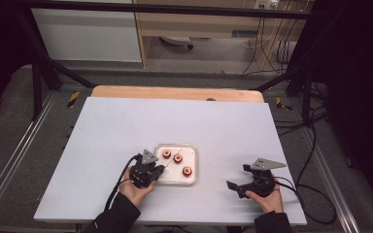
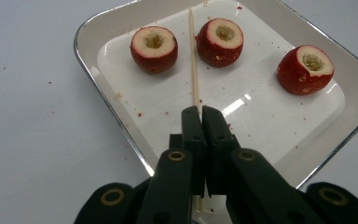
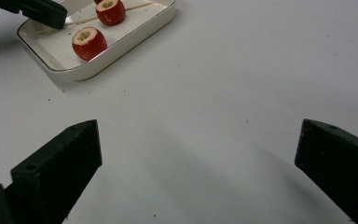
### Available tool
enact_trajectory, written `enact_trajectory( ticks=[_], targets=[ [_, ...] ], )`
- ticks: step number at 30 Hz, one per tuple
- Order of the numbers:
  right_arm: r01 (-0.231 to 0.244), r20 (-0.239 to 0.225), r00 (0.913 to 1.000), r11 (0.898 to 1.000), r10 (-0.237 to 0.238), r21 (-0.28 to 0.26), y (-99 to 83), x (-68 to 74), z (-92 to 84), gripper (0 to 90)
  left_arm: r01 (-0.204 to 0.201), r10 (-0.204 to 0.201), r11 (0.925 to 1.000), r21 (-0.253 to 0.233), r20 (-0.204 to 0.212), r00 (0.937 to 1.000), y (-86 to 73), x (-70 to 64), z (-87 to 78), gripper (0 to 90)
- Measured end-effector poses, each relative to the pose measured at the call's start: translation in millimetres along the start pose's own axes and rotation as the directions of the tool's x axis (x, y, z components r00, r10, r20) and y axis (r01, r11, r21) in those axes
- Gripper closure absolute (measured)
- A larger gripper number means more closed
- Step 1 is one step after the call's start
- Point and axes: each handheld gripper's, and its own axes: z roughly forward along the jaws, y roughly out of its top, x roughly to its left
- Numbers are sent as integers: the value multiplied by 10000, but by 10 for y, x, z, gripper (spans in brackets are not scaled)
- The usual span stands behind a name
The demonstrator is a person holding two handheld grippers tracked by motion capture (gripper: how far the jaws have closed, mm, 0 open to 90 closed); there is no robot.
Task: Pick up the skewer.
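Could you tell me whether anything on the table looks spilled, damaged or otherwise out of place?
Only small things: red crumbs lie scattered in the white tray and on the table beside it. The three cored red fruits sit upright, and the left tool pinches the wooden skewer.

A white tabletop (image 1: pixel 126 131) is seen across the centre of the frame, with a strip of bare wood (image 1: pixel 175 93) along its far edge. Grey floor (image 1: pixel 9 126) is seen at left. A black frame bar (image 1: pixel 165 8) is noted at top; cables (image 1: pixel 272 43) at upper right.
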Motion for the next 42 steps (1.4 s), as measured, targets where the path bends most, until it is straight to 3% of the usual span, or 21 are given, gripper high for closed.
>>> enact_trajectory(
  ticks=[14,21,29,36,42],
  targets=[
    [42,-1,10000,10000,-42,11,0,0,-5,9,-25,34,9975,-710,134,9999,27,48,-137,887],
    [53,4,10000,10000,-53,49,1,5,-5,9,-299,340,9930,-1142,343,9988,63,71,-250,887],
    [145,52,9999,9999,-145,25,5,14,0,5,-704,771,9903,-1194,525,9956,89,34,-302,887],
    [485,97,9988,9988,-486,82,61,83,21,5,-1157,1252,9870,-1112,830,9887,139,7,-345,887],
    [1142,275,9930,9928,-1152,357,126,180,59,6,-1502,1612,9829,-1066,1029,9815,190,-10,-378,887]
  ],
)
